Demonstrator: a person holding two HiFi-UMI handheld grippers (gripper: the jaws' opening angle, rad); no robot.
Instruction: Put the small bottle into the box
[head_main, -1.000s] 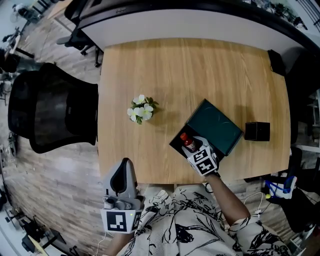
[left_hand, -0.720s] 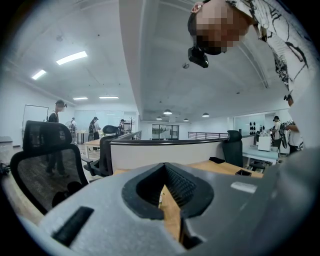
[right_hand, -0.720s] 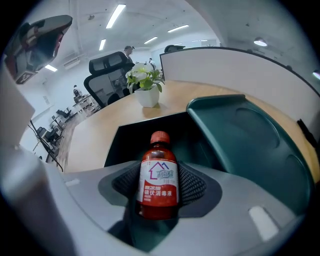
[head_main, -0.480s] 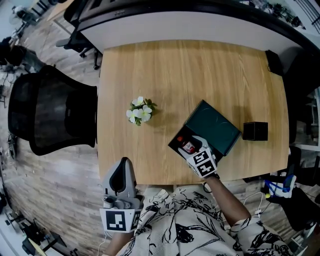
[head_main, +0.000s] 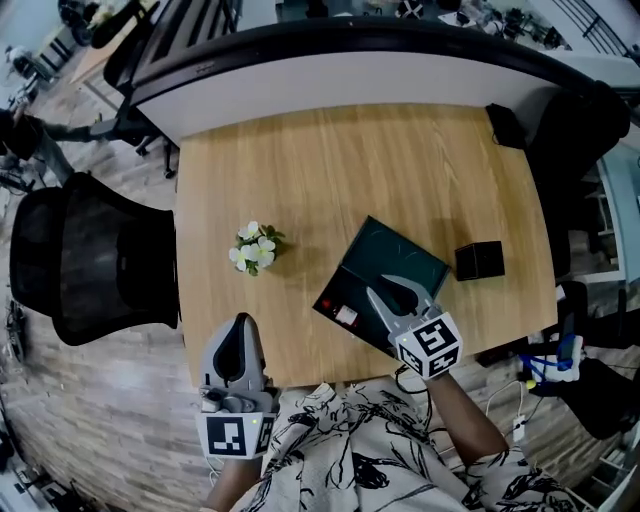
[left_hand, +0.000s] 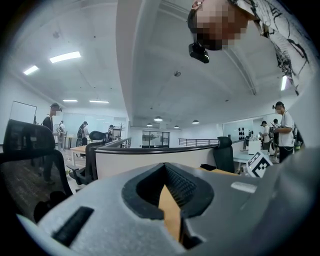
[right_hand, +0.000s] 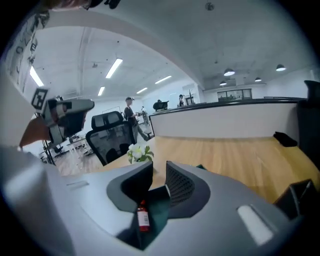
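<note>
Inside the box (head_main: 395, 262), on the dark floor of its open base, sits the small bottle (head_main: 346, 315), red-capped with a pale label and apparently lying on its side; the task looks done. Above the near edge of the box hangs the right gripper (head_main: 374, 290). Its jaws have just been closing and stand a narrow gap apart with nothing between them; the bottle shows far below through that gap. Well to the left of the box, past the edge of the table (head_main: 300, 160), the left gripper (head_main: 240, 323) has its tips pressed together, empty.

Judging by its size, the bottle is light and stiff, probably glass or hard plastic with a smooth, slippery wall. Being round, it may roll on the floor of the box. Should it need shifting, the labelled body is the place to pinch, across its width near the middle, rather than the narrow cap. A gentle squeeze should be enough.
</note>
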